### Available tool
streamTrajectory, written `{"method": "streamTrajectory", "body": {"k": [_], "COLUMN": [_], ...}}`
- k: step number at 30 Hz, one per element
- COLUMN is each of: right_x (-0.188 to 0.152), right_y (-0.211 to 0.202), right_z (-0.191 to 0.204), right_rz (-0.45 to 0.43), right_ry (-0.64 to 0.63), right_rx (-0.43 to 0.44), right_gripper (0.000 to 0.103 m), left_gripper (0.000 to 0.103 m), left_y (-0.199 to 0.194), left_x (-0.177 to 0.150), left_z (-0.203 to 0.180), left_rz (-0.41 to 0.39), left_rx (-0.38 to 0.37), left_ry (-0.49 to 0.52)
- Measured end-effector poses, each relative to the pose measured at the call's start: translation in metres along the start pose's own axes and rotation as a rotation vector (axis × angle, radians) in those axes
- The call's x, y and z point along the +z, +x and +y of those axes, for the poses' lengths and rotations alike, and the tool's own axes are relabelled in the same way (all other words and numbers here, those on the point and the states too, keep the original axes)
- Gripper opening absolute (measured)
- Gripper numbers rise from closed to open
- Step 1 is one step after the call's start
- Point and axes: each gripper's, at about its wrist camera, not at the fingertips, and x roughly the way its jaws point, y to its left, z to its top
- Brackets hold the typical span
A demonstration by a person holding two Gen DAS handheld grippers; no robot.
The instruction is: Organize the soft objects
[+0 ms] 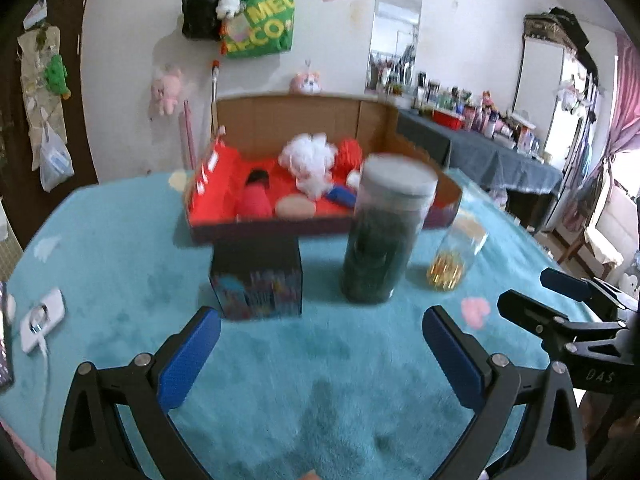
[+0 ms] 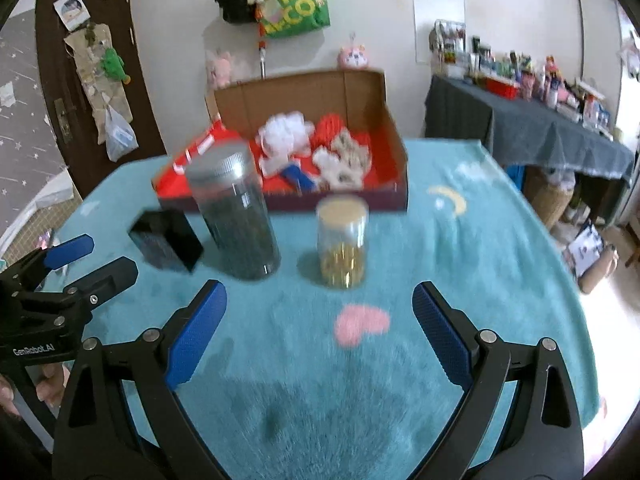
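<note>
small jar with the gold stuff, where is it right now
In the right wrist view the small jar stands near the middle of the teal blanket, right of the tall dark jar and just in front of the cardboard box.

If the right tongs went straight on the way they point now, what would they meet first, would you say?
Probably the short jar of gold pieces, standing ahead between the open right tongs; otherwise the teal cloth before it. Depth is unclear.

A lived-in home room: plush toys (image 1: 165,90) and tote bag (image 1: 262,24) on the wall, cluttered side table (image 2: 560,128).
</note>
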Motion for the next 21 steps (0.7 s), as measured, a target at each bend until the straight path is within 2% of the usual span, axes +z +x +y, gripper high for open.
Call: {"method": "streamTrajectory", "body": {"k": [8, 12, 17, 21], "right_x": [-0.034, -0.045, -0.05, -0.051], "right_y": [0.041, 0.056, 0.057, 0.058], "right_z": [-0.003, -0.007, -0.001, -0.003], "right_rz": [0.094, 0.142, 0.127, 0.12], "right_ry": [-0.012, 0.002, -0.031, -0.019], "right_rx": [-0.057, -0.054, -0.1, -0.104], "right_gripper": [0.095, 0.095, 0.095, 0.097], "left_gripper": [0.103, 0.103, 0.103, 0.103], "left_y": [0.041, 0.053, 0.054, 0.054], "left_x": [-0.034, -0.043, -0.044, -0.044], "left_z": [0.005, 0.006, 0.005, 0.005], "left_rz": [0.104, 0.149, 0.157, 0.155], "left_rx": [0.063, 0.088, 0.118, 0.117], "left_ry": [-0.017, -0.017, -0.008, -0.008]}}
